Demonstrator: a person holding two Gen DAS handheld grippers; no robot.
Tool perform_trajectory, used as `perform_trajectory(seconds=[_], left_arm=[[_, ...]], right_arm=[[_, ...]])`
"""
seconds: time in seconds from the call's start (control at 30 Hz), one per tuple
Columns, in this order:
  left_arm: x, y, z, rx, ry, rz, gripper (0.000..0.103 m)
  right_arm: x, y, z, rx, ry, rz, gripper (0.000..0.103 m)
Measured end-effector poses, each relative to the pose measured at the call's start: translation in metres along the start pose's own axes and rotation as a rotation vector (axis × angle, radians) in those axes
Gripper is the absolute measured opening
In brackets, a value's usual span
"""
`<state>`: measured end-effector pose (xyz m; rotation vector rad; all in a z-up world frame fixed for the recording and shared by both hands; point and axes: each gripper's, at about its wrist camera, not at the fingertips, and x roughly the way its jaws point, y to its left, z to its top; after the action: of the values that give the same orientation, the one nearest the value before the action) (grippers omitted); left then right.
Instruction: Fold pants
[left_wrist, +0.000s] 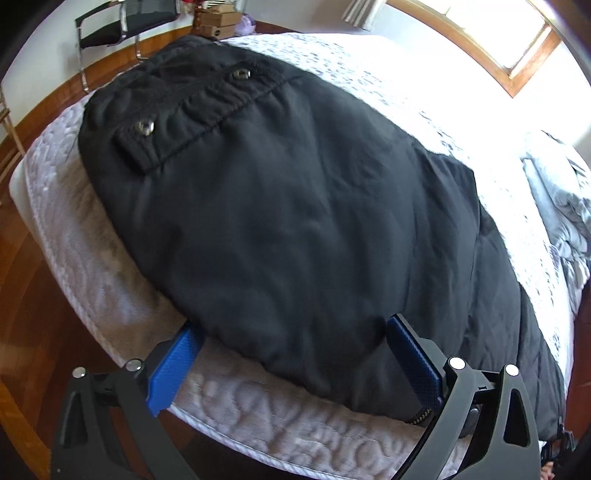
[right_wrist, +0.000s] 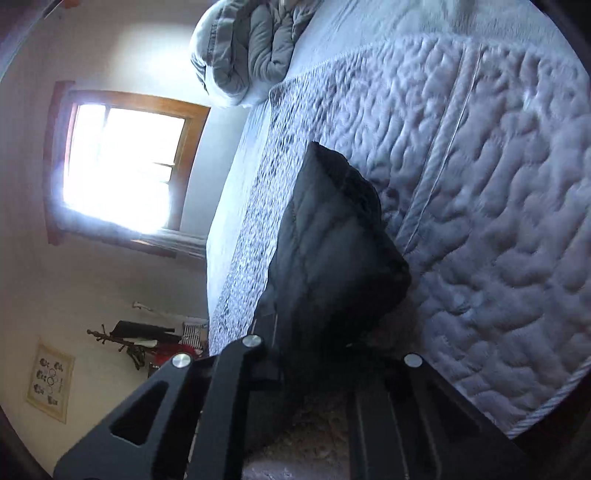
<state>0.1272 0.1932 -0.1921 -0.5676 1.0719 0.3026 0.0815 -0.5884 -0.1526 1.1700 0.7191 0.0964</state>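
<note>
Black pants lie spread on the white quilted mattress, waistband with two metal snaps at the far left. My left gripper is open at the near edge of the pants, its blue pads on either side of the fabric edge. In the right wrist view a bunched part of the black pants sits between the black arms of my right gripper. The fingertips are hidden by the cloth, so its state is unclear.
A grey duvet is heaped at the far right of the bed and shows in the right wrist view. A black chair and cardboard boxes stand on the wooden floor beyond the bed. A bright window is behind.
</note>
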Motion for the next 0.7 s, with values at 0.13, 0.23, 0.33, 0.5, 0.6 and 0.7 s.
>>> perform_trajectory(seconds=[0.13, 0.23, 0.33, 0.5, 0.6, 0.7], left_arm=[[0.002, -0.011, -0.003, 0.009, 0.018, -0.047, 0.099], [0.01, -0.021, -0.006, 0.033, 0.037, -0.064, 0.099], [0.014, -0.027, -0.006, 0.065, 0.025, -0.029, 0.099], [0.005, -0.018, -0.002, 0.031, 0.02, -0.08, 0.099], [-0.009, -0.006, 0.003, 0.012, -0.017, -0.092, 0.099], [-0.025, 0.01, 0.006, -0.017, -0.055, -0.112, 0.099]], right_arm=[[-0.032, -0.004, 0.019, -0.036, -0.059, -0.114, 0.007], [-0.035, -0.018, 0.026, -0.03, -0.048, -0.258, 0.007], [-0.036, -0.021, 0.022, -0.033, -0.05, -0.285, 0.007], [-0.031, 0.034, 0.016, -0.19, -0.103, -0.312, 0.007], [-0.025, 0.086, 0.002, -0.335, -0.117, -0.294, 0.007], [-0.01, 0.139, -0.022, -0.485, -0.098, -0.257, 0.007]])
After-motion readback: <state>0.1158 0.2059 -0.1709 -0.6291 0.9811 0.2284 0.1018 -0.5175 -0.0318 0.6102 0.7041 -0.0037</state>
